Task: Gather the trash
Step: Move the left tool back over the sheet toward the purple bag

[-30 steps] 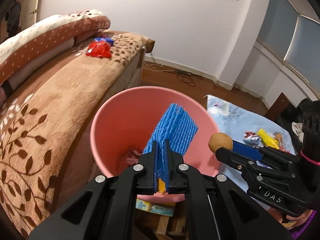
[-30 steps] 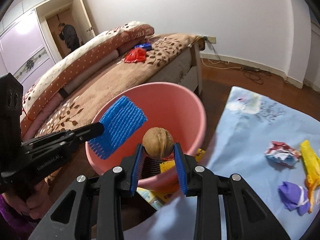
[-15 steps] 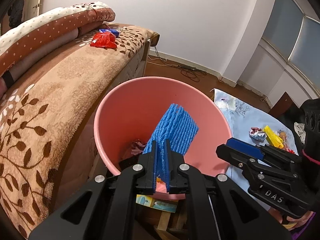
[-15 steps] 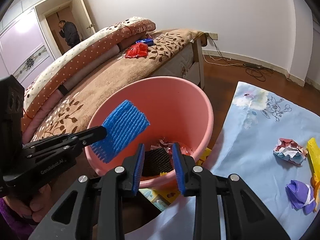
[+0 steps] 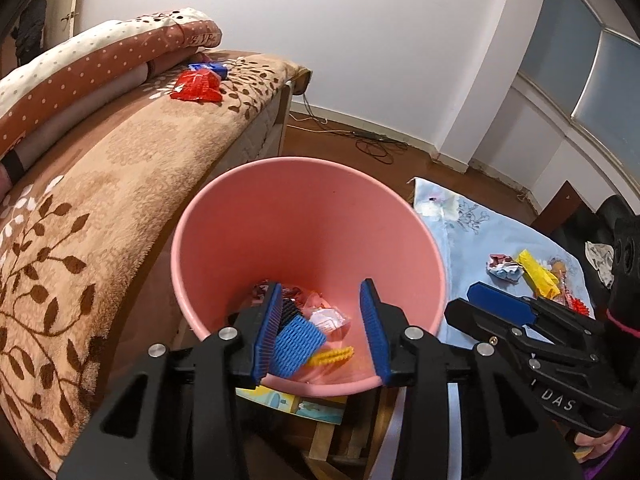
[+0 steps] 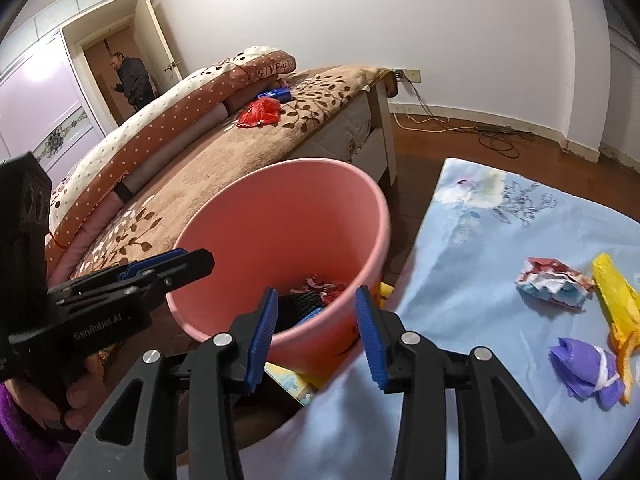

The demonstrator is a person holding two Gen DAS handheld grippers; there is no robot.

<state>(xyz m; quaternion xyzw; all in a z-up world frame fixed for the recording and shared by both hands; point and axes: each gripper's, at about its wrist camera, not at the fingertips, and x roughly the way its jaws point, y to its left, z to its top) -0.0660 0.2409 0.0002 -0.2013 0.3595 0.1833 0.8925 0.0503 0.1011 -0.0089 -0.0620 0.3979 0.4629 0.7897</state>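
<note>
A pink bucket [image 5: 312, 200] [image 6: 360, 200] stands between the bed and a light blue cloth. My left gripper [image 5: 320, 328] hangs over its near rim with jaws opening and nothing between them. The blue foam net [image 5: 296, 344] lies in the bucket below, among wrappers and a yellow piece [image 5: 332, 356]. My right gripper [image 6: 316, 332] is over the bucket's near right rim, jaws opening, empty. On the cloth [image 6: 500, 248] lie a crumpled red-white wrapper [image 6: 554, 282], a yellow wrapper [image 6: 618, 300] and a purple wrapper [image 6: 586, 368].
A bed with a brown leaf-patterned blanket [image 5: 100, 208] fills the left side, with a red packet [image 5: 198, 86] and a blue packet [image 5: 208, 68] on it. A person stands in the far doorway [image 6: 130, 76]. Cables lie on the wooden floor [image 6: 496, 138] by the wall.
The left gripper opened and the blue foam net dropped into the bucket. The right gripper let a walnut fall in, then opened wider and shifted right toward the cloth.
</note>
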